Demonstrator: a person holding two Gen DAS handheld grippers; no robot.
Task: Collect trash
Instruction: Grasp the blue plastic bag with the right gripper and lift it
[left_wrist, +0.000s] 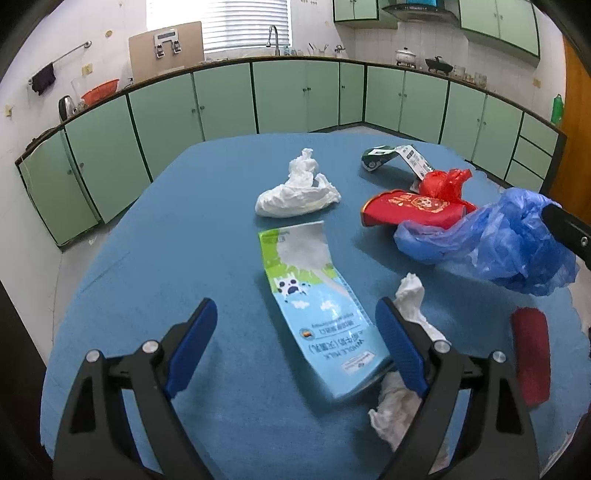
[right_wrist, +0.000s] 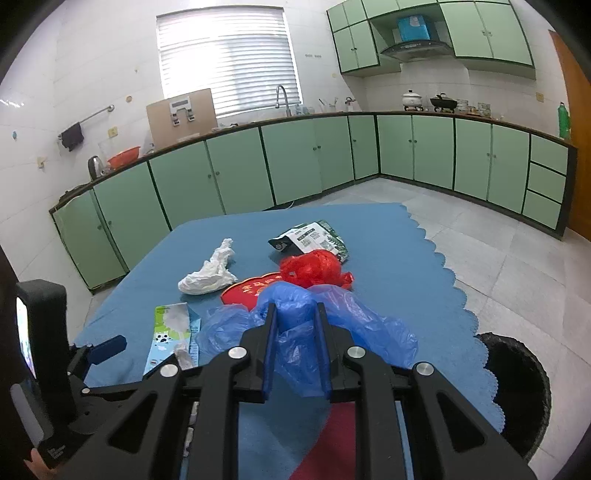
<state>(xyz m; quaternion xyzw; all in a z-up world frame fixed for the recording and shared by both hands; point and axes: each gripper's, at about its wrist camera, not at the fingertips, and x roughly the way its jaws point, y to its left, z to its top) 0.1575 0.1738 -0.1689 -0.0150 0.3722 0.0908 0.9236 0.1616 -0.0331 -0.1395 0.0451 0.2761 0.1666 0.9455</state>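
The right gripper (right_wrist: 295, 314) is pinching the blue bag (right_wrist: 354, 332), the left gripper (left_wrist: 295, 332) is hovering wide open and empty over the milk carton (left_wrist: 314, 295), and most trash is lying uncollected.

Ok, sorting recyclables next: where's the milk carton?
The milk carton lies flat mid-table in the left wrist view, between the open left gripper fingers, crumpled tissue at its right.
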